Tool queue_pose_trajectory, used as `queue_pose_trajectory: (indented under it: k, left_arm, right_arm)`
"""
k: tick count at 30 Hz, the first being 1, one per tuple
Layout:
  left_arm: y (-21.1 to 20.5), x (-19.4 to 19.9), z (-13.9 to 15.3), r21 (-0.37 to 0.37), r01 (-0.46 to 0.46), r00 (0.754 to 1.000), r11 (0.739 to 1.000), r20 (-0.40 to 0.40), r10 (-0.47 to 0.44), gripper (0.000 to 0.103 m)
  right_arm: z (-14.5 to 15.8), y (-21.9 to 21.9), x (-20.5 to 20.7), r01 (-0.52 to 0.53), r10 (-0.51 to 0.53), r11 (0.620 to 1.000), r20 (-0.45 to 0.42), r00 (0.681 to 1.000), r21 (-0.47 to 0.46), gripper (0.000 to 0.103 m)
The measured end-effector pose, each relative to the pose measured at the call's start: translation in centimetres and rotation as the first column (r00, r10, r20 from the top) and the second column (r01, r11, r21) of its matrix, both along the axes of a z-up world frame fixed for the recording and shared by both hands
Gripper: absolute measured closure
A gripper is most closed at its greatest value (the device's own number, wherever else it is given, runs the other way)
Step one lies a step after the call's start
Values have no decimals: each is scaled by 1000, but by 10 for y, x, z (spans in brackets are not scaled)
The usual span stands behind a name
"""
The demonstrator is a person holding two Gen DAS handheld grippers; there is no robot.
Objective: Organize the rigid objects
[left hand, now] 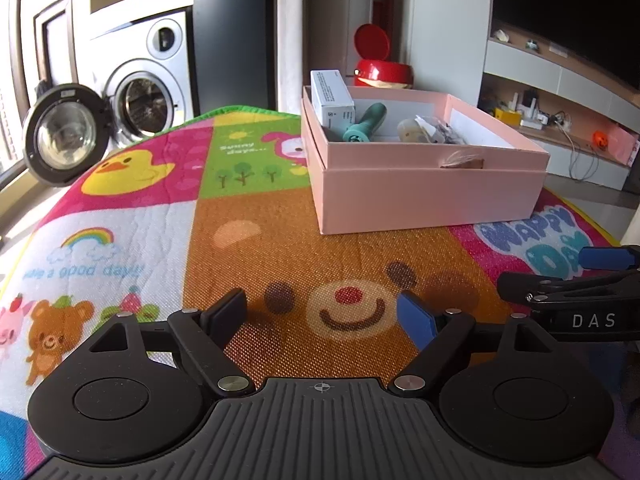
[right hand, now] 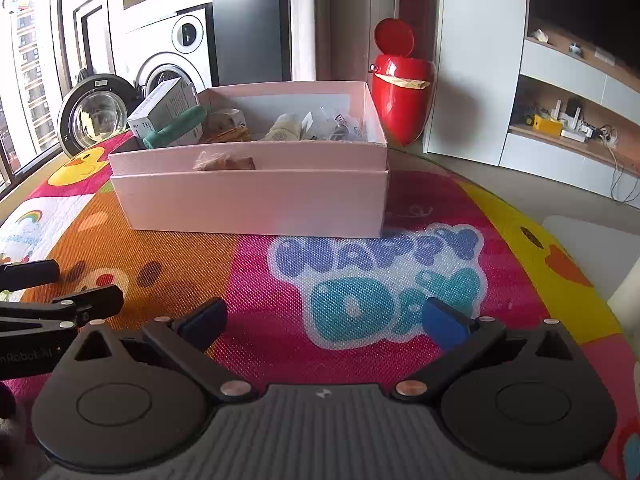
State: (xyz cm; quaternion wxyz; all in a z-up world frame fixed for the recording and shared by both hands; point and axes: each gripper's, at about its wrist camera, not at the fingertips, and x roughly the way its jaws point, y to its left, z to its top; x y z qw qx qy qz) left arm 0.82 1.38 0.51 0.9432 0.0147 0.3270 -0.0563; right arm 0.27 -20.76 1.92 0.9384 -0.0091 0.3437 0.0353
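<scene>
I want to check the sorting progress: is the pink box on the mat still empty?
No, the pink box already holds several things, among them a white carton leaning at its left end and a green cylinder beside it.

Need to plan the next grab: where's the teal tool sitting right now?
The teal tool lies inside the pink box, near its left end in both wrist views, leaning against the white carton propped in that corner.
</scene>
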Motion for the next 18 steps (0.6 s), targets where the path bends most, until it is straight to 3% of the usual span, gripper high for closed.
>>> queue_pose_trajectory:
  k: [18]
  left_arm:
    - [-2, 2, -1, 2, -19, 1000, 1000, -1, 19, 14]
  right_arm:
    - [-2, 0, 1, 7, -7, 1000, 7, 1000, 10, 0]
